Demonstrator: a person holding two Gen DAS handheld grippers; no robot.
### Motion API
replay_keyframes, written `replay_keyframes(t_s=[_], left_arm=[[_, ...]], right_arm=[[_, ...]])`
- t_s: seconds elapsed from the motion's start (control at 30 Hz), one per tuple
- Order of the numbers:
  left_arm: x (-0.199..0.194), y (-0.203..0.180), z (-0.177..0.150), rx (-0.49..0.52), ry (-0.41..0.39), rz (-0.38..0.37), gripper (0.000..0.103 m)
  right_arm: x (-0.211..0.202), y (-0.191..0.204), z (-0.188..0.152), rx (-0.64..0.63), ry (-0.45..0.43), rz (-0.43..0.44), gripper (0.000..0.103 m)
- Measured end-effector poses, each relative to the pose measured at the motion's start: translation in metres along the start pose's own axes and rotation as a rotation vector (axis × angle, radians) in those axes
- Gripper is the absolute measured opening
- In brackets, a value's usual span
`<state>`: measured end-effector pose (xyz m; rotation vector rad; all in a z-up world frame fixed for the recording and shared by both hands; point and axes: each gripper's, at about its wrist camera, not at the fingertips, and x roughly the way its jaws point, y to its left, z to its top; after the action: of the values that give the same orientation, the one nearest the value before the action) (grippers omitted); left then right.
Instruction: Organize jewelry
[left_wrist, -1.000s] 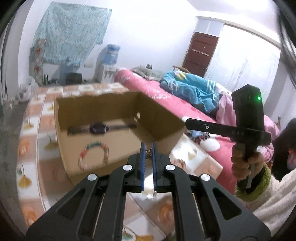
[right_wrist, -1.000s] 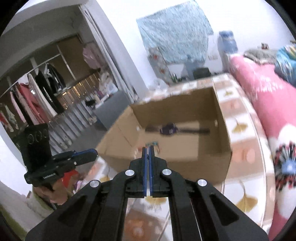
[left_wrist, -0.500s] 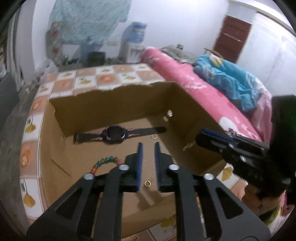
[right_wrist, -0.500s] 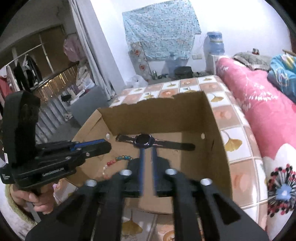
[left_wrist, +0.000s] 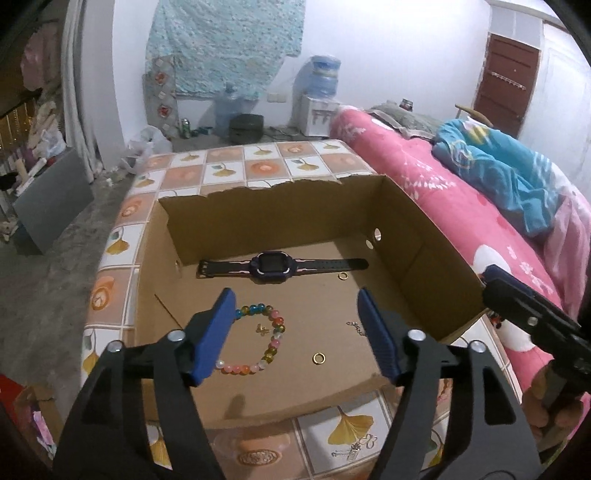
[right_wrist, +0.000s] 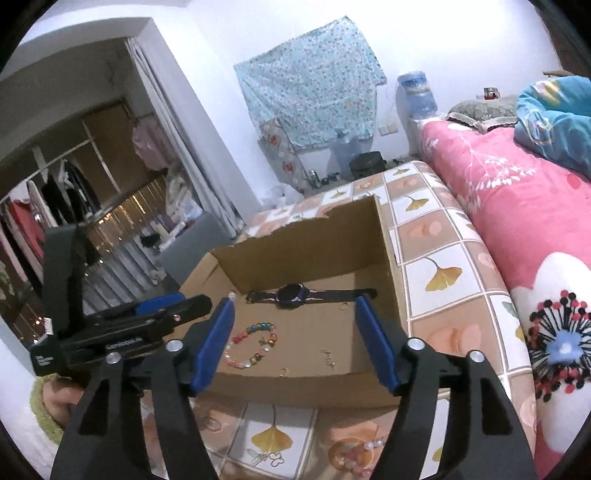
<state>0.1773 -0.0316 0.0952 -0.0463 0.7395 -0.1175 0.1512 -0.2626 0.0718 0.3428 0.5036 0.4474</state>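
1. Left gripper (left_wrist: 295, 332): jaws spread, just been opening, nothing pinched; bead bracelet (left_wrist: 258, 339) beside its left finger, gold ring (left_wrist: 318, 358) lower between.
2. Right gripper (right_wrist: 295, 339): jaws just widened, empty.
3. Beyond both: watch (left_wrist: 271, 264) at the far wall of the cardboard box (left_wrist: 424, 236).

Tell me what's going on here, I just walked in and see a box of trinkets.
A person holds two grippers over a cardboard box on a tiled table, sorting jewelry. The left gripper and right gripper have just been opening their jaws, and both are empty. In the box lie a watch, a bead bracelet, gold rings and a thin chain.
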Motion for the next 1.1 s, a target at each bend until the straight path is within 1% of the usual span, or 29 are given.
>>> replay_keyframes(t_s=[0.2, 0.4, 0.57, 0.73, 1.1], left_arm=[[-0.011, -0.009, 0.002, 0.014, -0.021, 0.038, 0.078], [-0.017, -0.01, 0.004, 0.008, -0.035, 0.066, 0.083], [-0.017, -0.01, 0.005, 0.006, -0.036, 0.079, 0.084], [-0.017, -0.01, 0.005, 0.005, -0.036, 0.078, 0.084], [-0.017, -0.011, 0.005, 0.007, -0.037, 0.079, 0.084]], right_arm=[[-0.008, 0.0, 0.0, -0.009, -0.011, 0.033, 0.08], [-0.014, -0.003, 0.002, -0.005, -0.025, 0.05, 0.083], [-0.019, -0.004, 0.002, 0.002, -0.035, 0.054, 0.085], [-0.019, -0.005, 0.002, 0.006, -0.037, 0.053, 0.086], [-0.024, -0.002, 0.003, -0.015, -0.045, 0.052, 0.091]])
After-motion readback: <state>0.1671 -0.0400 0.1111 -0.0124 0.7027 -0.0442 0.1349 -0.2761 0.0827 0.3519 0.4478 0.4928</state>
